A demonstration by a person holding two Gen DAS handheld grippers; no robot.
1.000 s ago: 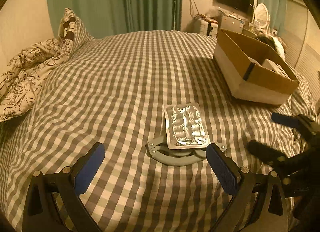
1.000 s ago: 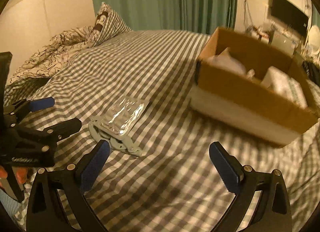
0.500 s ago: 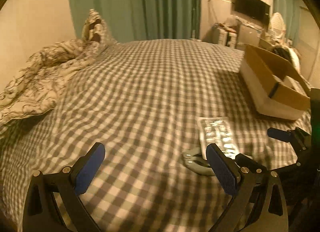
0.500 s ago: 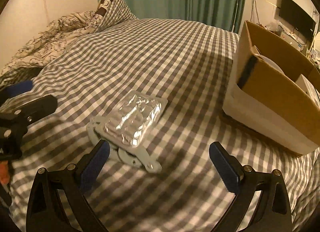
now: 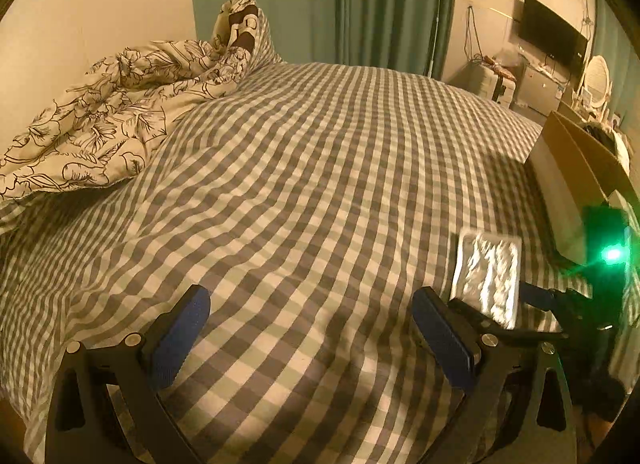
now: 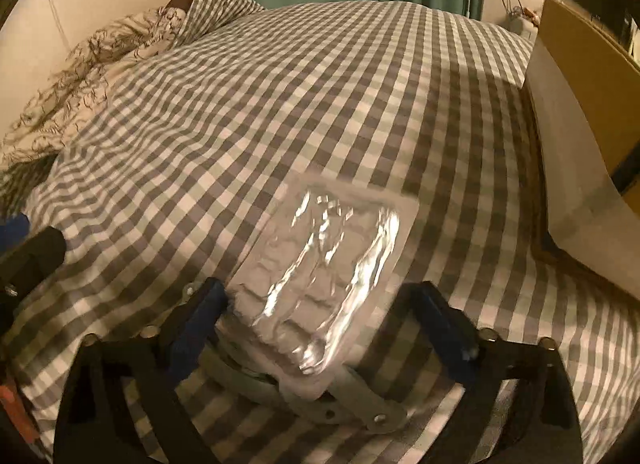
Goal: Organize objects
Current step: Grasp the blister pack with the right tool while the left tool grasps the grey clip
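Observation:
A silver foil blister pack [image 6: 320,272] lies on a grey plastic clip-like piece [image 6: 320,396] on the checked bed. My right gripper [image 6: 320,328] is open, its blue pads on either side of the pack's near end, not closed on it. In the left wrist view the pack [image 5: 488,276] sits at the right, with the right gripper's black body [image 5: 580,304] behind it. My left gripper [image 5: 312,340] is open and empty over bare bedcover, left of the pack. A cardboard box [image 6: 584,136] stands to the right.
A crumpled floral duvet [image 5: 100,128] and a pillow [image 5: 240,32] lie at the far left of the bed. Green curtains hang behind. A TV [image 5: 552,36] and shelves stand at the far right, beyond the box [image 5: 576,180].
My right gripper has moved forward and down until its pads flank the blister pack. My left gripper has swung away to the left, so the pack now sits at its right edge.

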